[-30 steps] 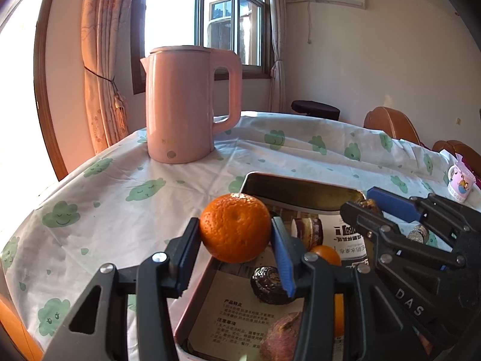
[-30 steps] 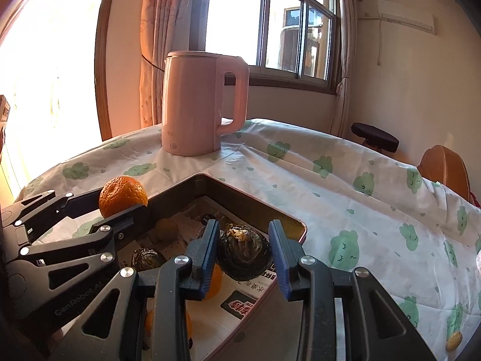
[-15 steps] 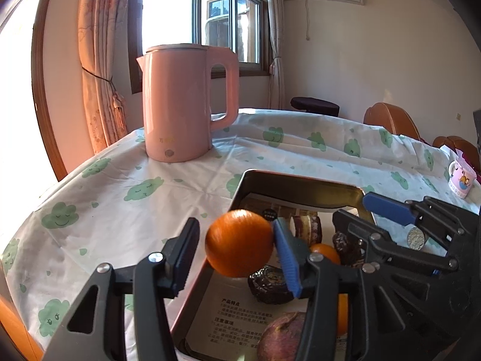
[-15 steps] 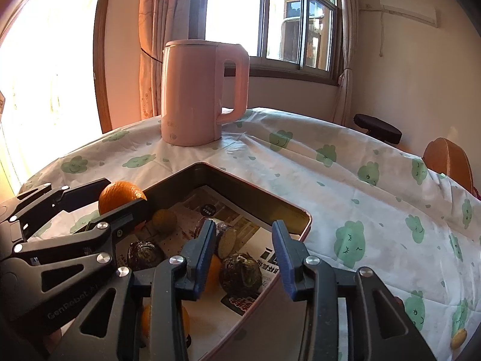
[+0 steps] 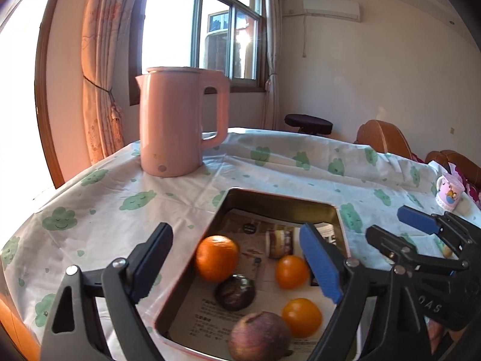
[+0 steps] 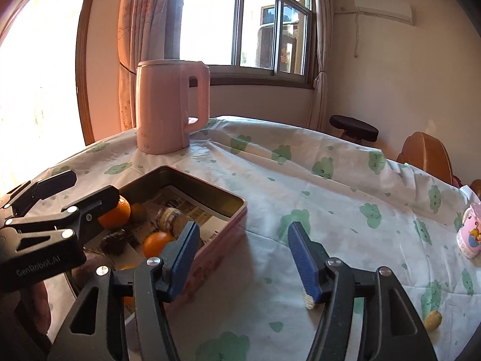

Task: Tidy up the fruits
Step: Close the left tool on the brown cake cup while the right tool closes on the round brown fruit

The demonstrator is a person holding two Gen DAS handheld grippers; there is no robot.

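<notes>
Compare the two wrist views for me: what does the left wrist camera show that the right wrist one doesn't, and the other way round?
Only the left wrist view shows the reddish-purple fruit at the tin's near end and the whole dark round fruit.

Only the right wrist view shows the small yellow piece lying on the tablecloth, outside the tin.

Both show the pink kettle, the tin lined with printed paper, the orange near its left wall, the small pink mug, and both grippers, left gripper and right gripper, open with nothing between the pads after just opening.

Pink kettle point(image 5: 174, 126), white tablecloth point(image 5: 285, 174) with green clouds, orange mandarin point(image 5: 217, 257), blue tool pads point(image 5: 320, 263)
</notes>
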